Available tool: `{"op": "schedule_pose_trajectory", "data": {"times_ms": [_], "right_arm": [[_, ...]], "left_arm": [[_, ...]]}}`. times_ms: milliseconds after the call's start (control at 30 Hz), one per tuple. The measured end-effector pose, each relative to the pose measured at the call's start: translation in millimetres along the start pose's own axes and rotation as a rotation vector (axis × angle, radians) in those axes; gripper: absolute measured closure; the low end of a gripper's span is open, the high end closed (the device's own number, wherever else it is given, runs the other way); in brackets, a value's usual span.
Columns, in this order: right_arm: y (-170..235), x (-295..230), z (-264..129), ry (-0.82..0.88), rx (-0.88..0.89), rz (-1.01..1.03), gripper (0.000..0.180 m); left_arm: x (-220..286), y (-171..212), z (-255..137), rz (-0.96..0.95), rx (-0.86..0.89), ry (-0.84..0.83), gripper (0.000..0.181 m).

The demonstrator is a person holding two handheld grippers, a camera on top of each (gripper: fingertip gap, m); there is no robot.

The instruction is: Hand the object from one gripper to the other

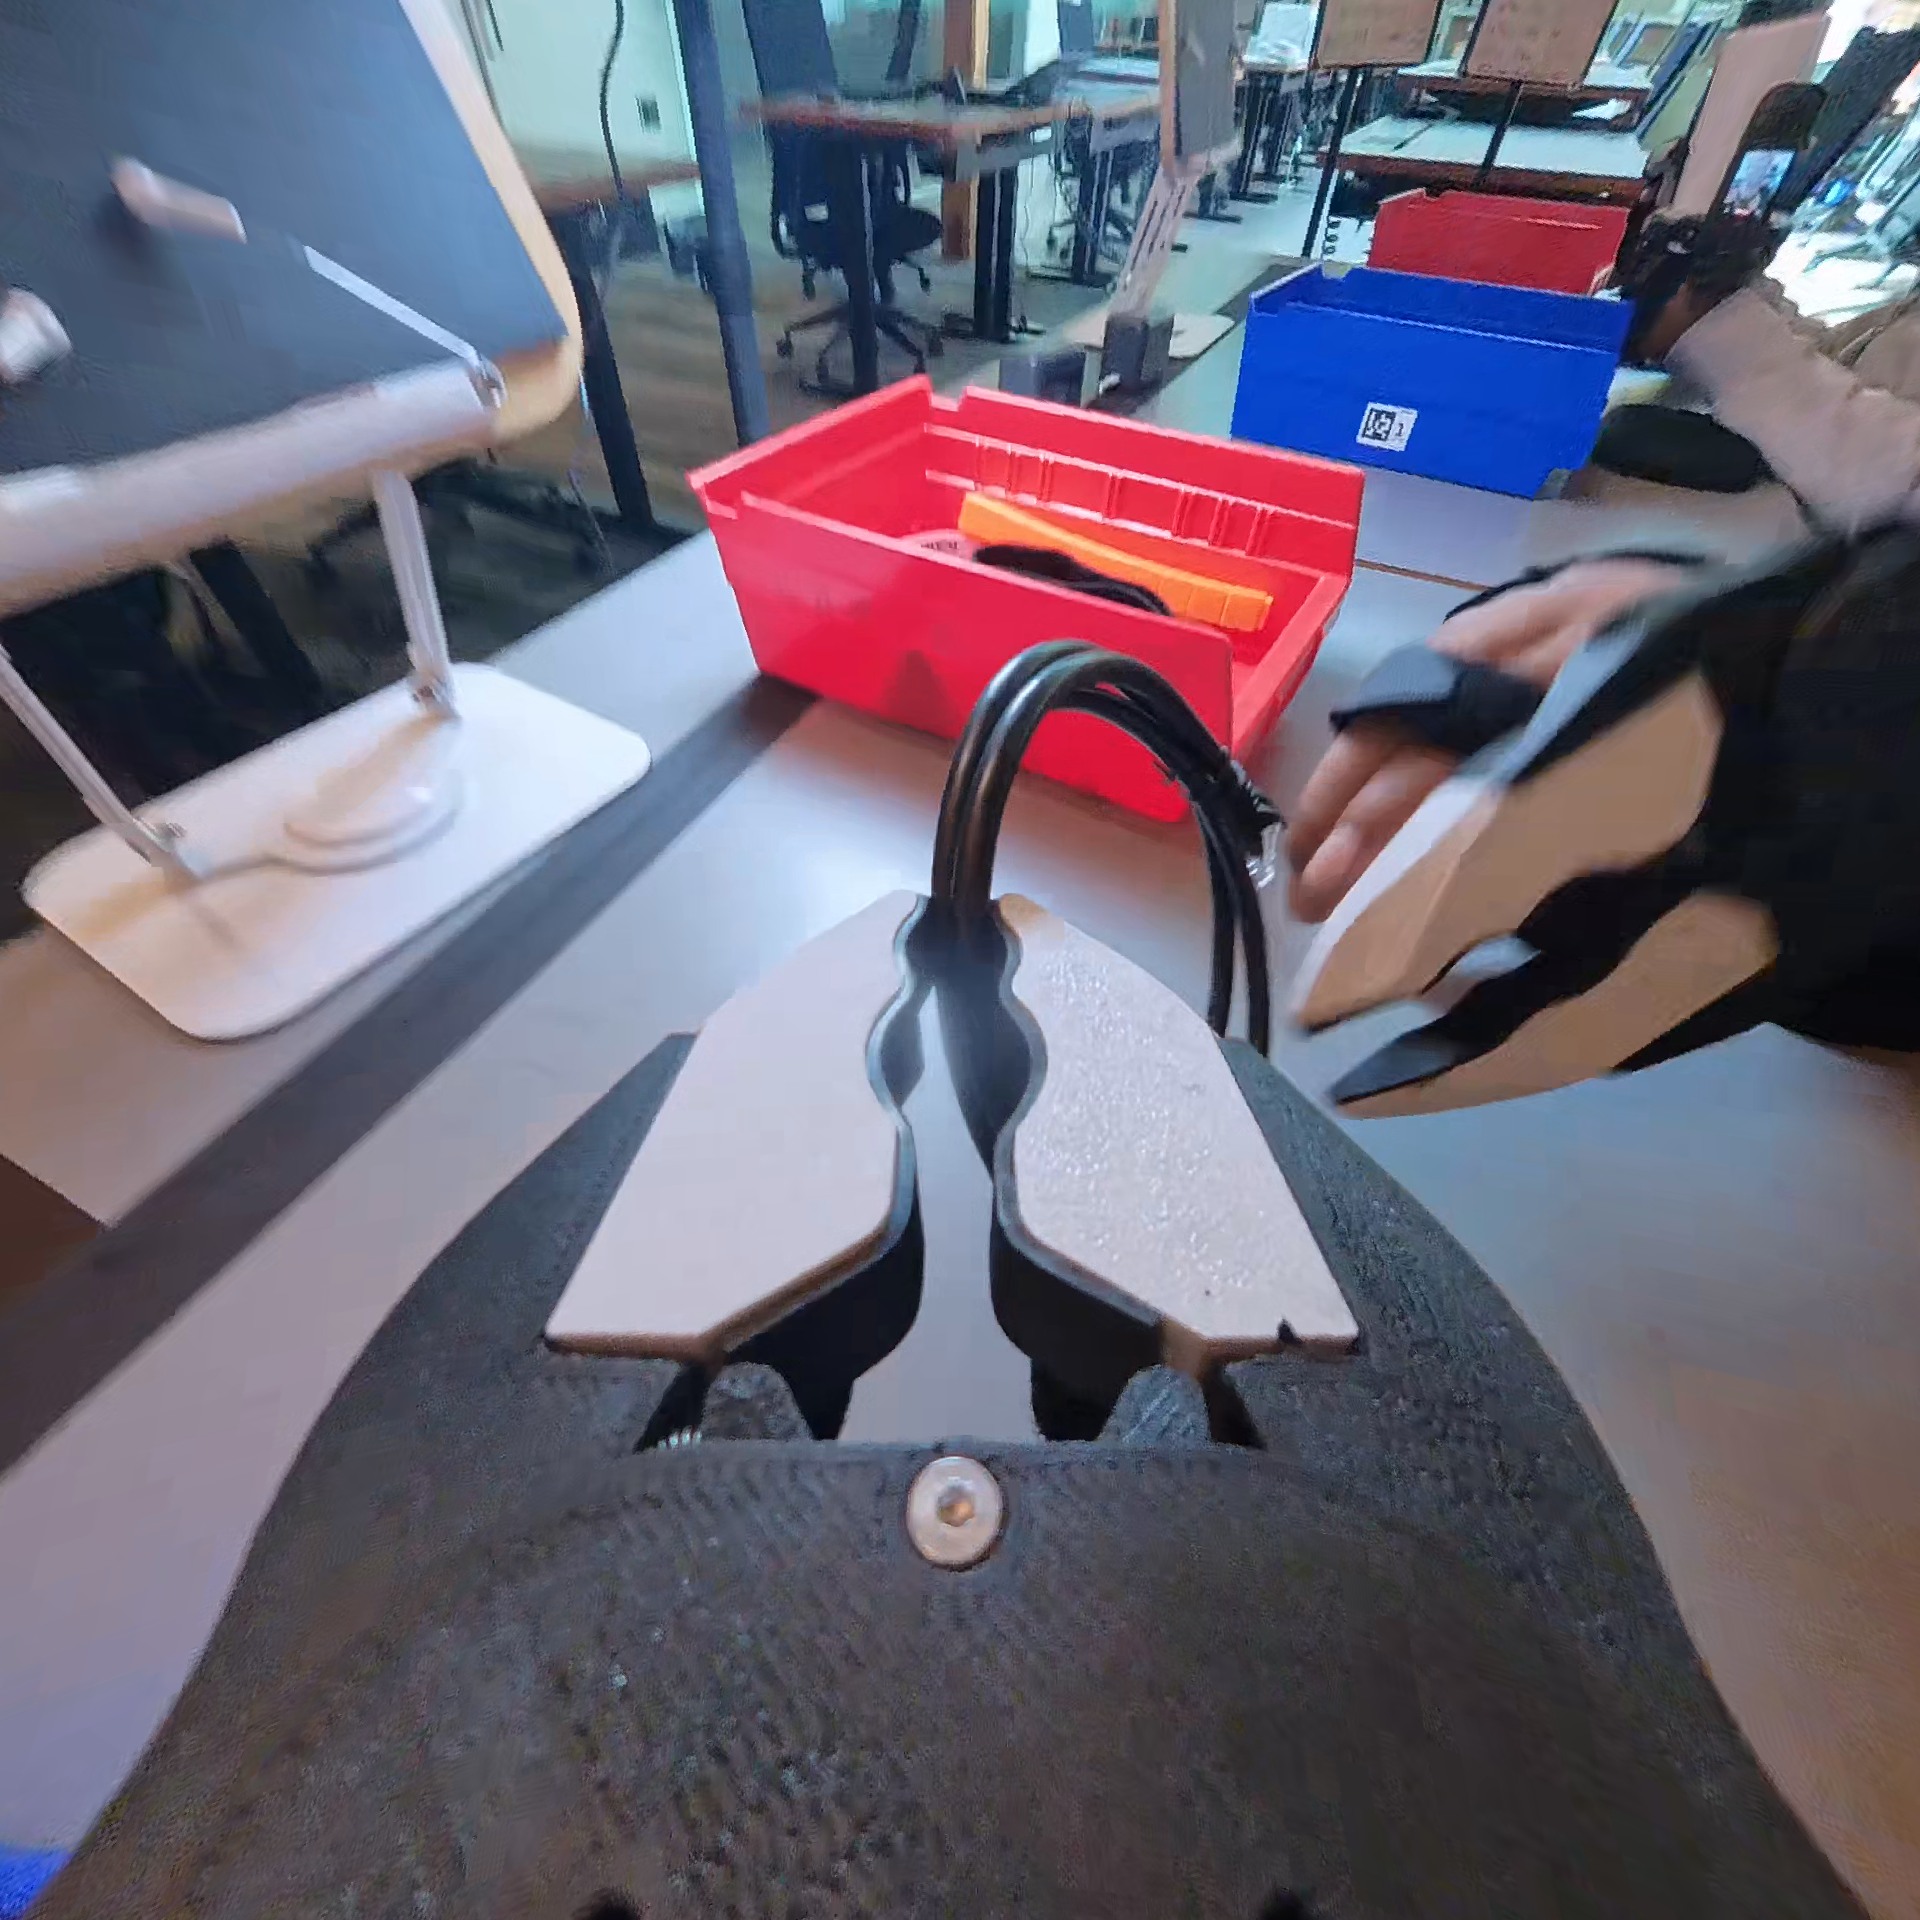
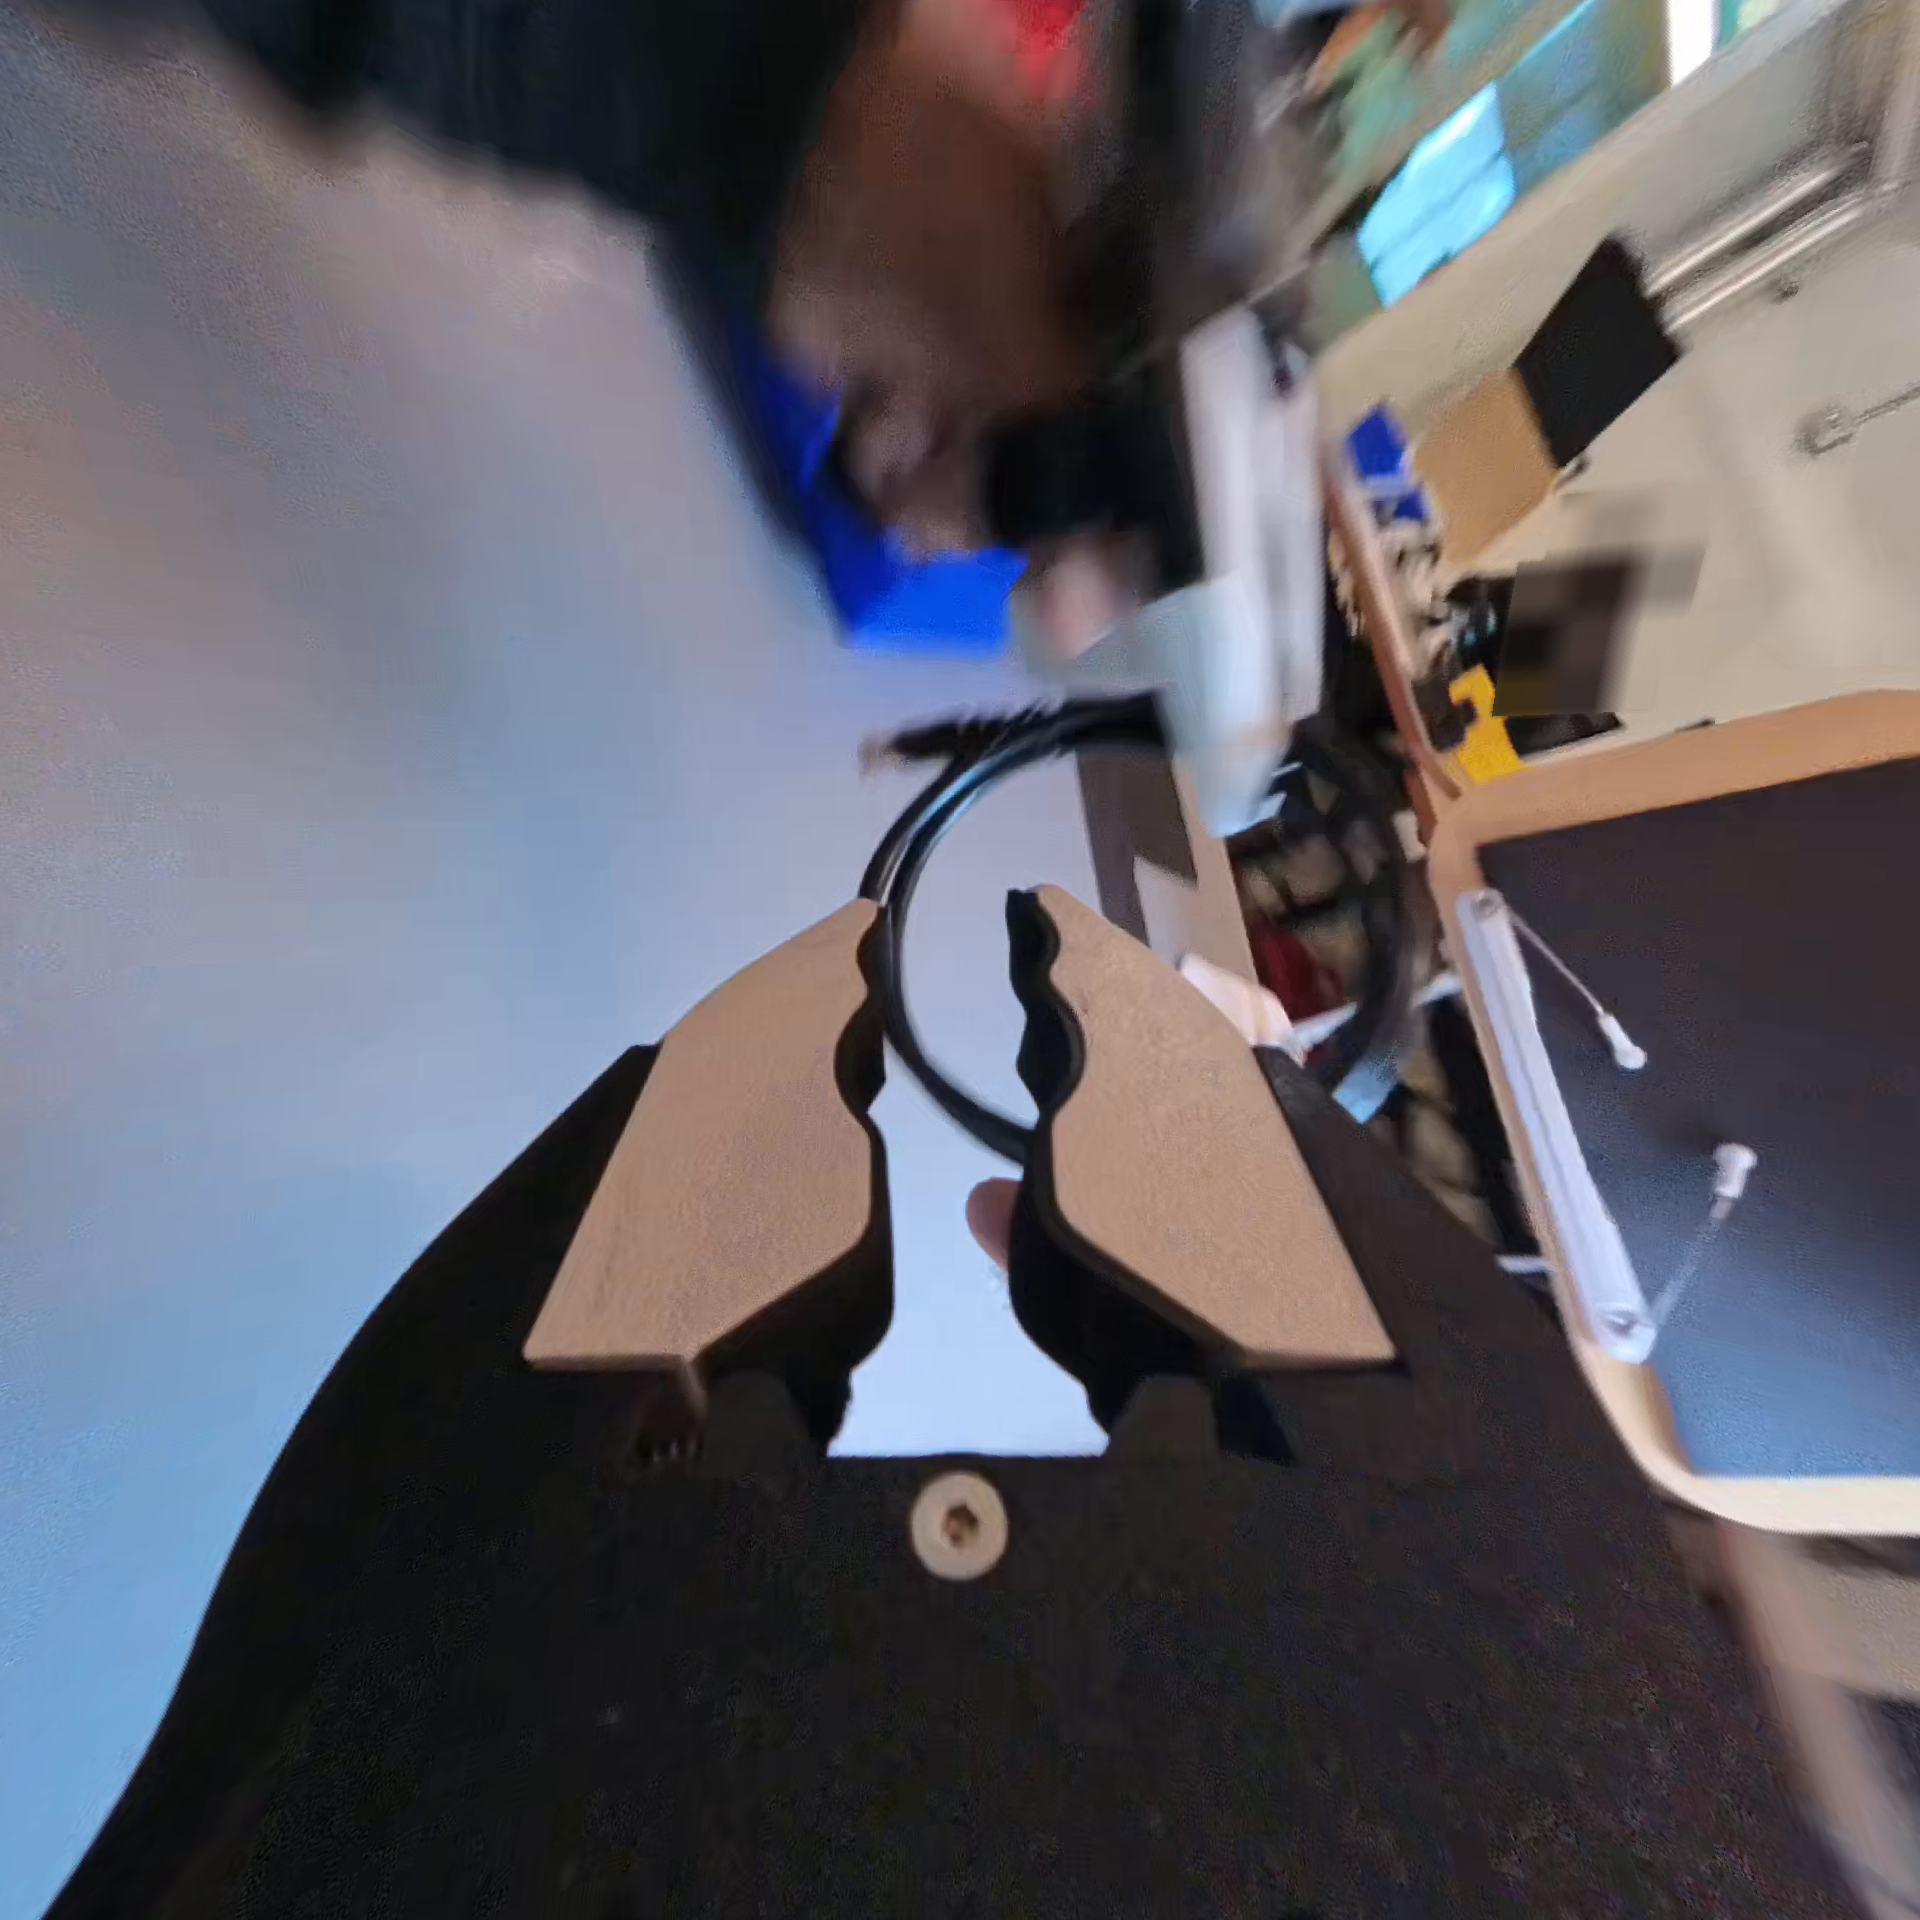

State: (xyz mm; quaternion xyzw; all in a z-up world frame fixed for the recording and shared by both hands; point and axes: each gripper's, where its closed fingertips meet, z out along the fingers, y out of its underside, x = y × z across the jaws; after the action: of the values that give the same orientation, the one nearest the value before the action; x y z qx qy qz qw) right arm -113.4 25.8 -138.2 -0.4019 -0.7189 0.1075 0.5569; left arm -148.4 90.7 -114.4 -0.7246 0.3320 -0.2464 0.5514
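Cable [image 1: 1049, 717], a light, floppy black coil, is clamped in the left hand-held gripper [image 1: 961, 914] above the table [image 1: 1558, 1247]. Right hand-held gripper [image 2: 945, 914] gapes around the loop, seemingly empty; best pinch several strands together.

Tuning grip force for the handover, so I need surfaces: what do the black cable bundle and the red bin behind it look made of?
Black cable bundle: looks like rubber- or plastic-jacketed cord, smooth and slightly glossy; it bends in a loop from the left hand-held gripper. Red bin: apparently rigid moulded plastic, with ribbed walls and even sheen.
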Motion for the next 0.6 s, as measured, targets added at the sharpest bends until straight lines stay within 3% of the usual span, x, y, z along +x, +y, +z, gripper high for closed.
{"op": "schedule_pose_trajectory", "data": {"times_ms": [33,100,167,267,333,400,533,600], "right_arm": [[-21,17,-17,0.016,0.121,0.117,0.158],[-42,56,-52,0.093,0.268,0.272,0.158],[-34,82,-73,0.178,0.277,0.328,0.157],[3,89,-71,0.16,0.161,0.409,0.142],[15,78,-62,0.065,0.141,0.484,0.144],[17,75,-58,0.061,0.151,0.474,0.165],[15,77,-59,0.112,0.118,0.374,0.167],[15,72,-57,0.12,0.069,0.28,0.167]], "left_arm": [[2,-7,-3,0.072,0.02,-0.02,0.173],[6,-18,-8,0.187,0.038,-0.08,0.173],[15,-33,-10,0.256,0.081,-0.103,0.173],[34,-48,-9,0.36,0.124,-0.129,0.173],[46,-53,-7,0.427,0.135,-0.14,0.173],[53,-55,-5,0.459,0.142,-0.137,0.173],[54,-49,-5,0.388,0.116,-0.062,0.171],[56,-44,-3,0.367,0.079,-0.03,0.157]]}}
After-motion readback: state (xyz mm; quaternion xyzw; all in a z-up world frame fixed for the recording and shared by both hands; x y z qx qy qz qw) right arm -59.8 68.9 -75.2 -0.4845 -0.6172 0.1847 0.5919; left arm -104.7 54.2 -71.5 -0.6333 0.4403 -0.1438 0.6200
